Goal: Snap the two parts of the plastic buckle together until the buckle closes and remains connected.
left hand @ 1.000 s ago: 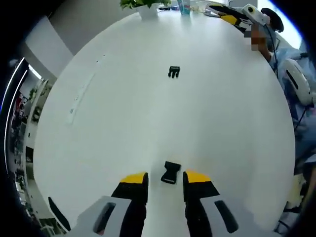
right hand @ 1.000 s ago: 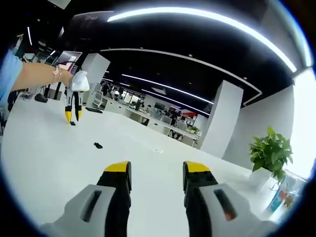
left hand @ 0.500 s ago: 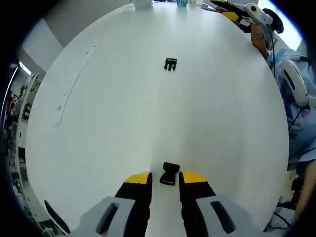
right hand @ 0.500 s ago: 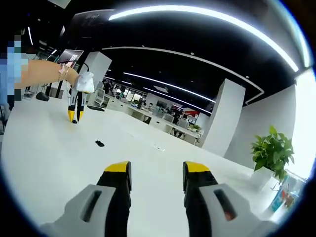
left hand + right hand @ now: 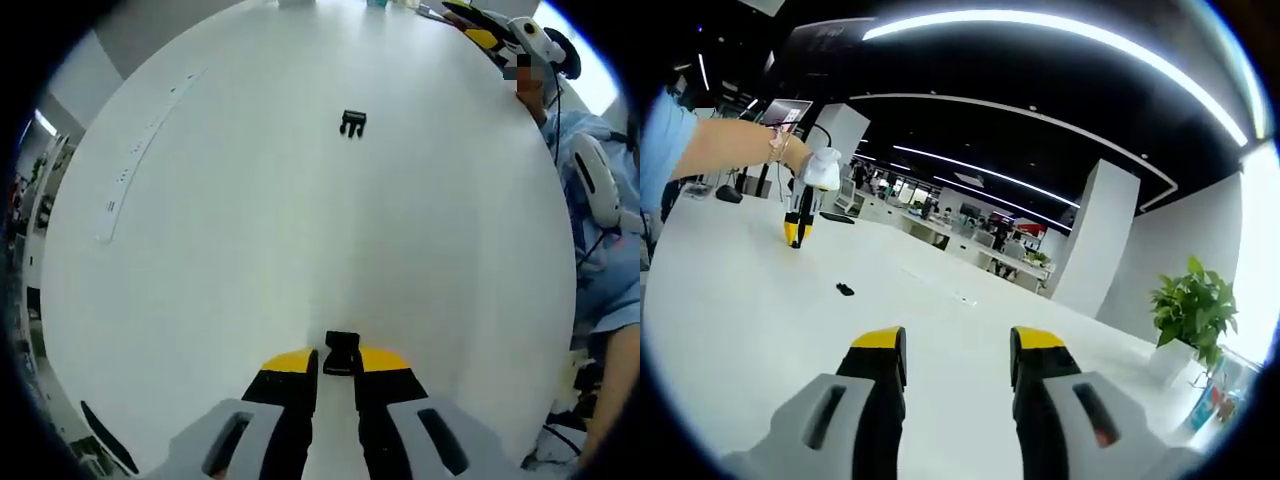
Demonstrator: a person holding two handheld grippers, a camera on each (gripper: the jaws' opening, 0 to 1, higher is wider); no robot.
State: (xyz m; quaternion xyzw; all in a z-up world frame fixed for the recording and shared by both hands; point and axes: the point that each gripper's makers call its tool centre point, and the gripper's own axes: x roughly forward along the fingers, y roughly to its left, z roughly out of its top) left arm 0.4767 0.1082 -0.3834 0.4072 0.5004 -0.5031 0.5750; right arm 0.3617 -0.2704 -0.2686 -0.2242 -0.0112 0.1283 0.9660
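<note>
A white table (image 5: 250, 230) holds two black buckle parts. The left gripper (image 5: 337, 360) pinches the near part (image 5: 341, 353), half hidden; the far part (image 5: 353, 123) lies apart. The right gripper (image 5: 958, 345) gapes empty.

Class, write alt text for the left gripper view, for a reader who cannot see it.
The left gripper has its yellow-tipped fingers closed around a black buckle piece on a white table. The other buckle piece lies farther across the table, and a person's blue sleeve shows at the right edge.
</note>
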